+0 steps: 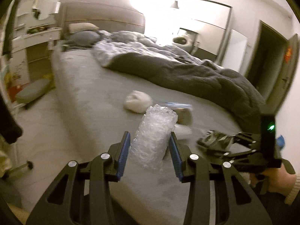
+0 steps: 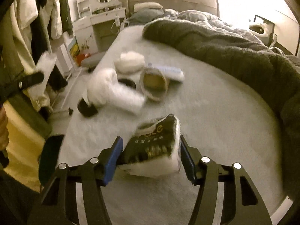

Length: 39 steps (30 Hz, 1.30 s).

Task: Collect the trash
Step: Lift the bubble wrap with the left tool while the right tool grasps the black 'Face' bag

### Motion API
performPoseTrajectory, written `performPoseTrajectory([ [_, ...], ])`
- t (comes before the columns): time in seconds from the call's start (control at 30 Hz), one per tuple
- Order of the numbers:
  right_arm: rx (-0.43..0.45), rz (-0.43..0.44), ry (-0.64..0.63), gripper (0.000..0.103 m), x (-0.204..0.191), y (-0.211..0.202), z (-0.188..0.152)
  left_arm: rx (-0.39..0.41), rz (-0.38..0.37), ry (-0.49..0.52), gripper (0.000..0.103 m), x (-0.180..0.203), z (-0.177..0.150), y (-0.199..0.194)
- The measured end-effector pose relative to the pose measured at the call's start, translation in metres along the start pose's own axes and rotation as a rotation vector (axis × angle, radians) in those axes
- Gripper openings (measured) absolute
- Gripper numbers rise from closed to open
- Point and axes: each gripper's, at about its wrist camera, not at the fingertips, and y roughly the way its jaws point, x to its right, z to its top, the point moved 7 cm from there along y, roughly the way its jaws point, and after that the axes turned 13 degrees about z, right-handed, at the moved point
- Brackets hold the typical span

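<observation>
In the left wrist view my left gripper (image 1: 150, 135) is shut on a roll of clear bubble wrap (image 1: 152, 131), held upright over the grey bed (image 1: 90, 97). My right gripper (image 2: 150, 140) is shut on a crumpled black packet (image 2: 155, 146) with pale print, its blue pads against both sides. The same packet (image 1: 215, 140) shows at the right of the left view. A white crumpled wad (image 2: 129, 61), a round paper ring (image 2: 153, 82) and a flat blue-white pack (image 2: 168, 71) lie on the bed beyond. The bubble wrap (image 2: 112, 91) is blurred in the right view.
A thick dark blanket (image 1: 187, 71) covers the bed's right side. Left of the bed stand a white dressing table (image 1: 37, 31) and a low stool (image 1: 33, 91). Clothes (image 2: 46, 9) hang at the left. A dark door (image 1: 270, 60) is at the far right.
</observation>
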Motion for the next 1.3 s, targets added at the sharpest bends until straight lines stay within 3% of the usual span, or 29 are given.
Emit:
performPoseTrajectory([
  [0.17, 0.037, -0.009, -0.015, 0.051, -0.017, -0.008, 0.022, -0.022, 0.089, -0.032, 0.044, -0.036, -0.009, -0.011],
  [0.27, 0.019, -0.048, -0.038, 0.047, -0.026, -0.007, 0.028, -0.055, 0.131, -0.04, 0.044, -0.055, -0.018, -0.011],
  [0.4, -0.026, -0.074, -0.021, 0.034, -0.025, 0.003, 0.026, -0.094, 0.169, -0.051, 0.044, -0.073, -0.033, -0.01],
  [0.57, -0.038, -0.158, -0.019, 0.035, -0.018, 0.014, 0.028, -0.118, 0.193, -0.073, 0.044, -0.094, -0.049, -0.017],
  [0.67, -0.017, -0.141, -0.019, 0.08, -0.022, 0.016, 0.032, -0.115, 0.2, -0.083, 0.045, -0.1, -0.049, -0.023],
  [0.8, -0.03, -0.166, -0.079, 0.082, -0.028, 0.023, 0.037, -0.123, 0.214, -0.106, 0.045, -0.116, -0.055, -0.029],
  [1.03, -0.139, -0.235, -0.167, 0.085, -0.028, 0.052, 0.038, -0.162, 0.236, -0.133, 0.045, -0.14, -0.07, -0.033],
  [1.07, -0.162, -0.25, -0.158, 0.084, -0.024, 0.056, 0.037, -0.172, 0.241, -0.135, 0.045, -0.143, -0.073, -0.032],
  [1.13, -0.192, -0.247, -0.103, 0.062, -0.015, 0.06, 0.031, -0.21, 0.251, -0.147, 0.046, -0.149, -0.083, -0.028],
  [1.3, -0.172, -0.245, -0.017, 0.058, -0.011, 0.05, 0.035, -0.359, 0.248, -0.206, 0.046, -0.164, -0.12, -0.009],
])
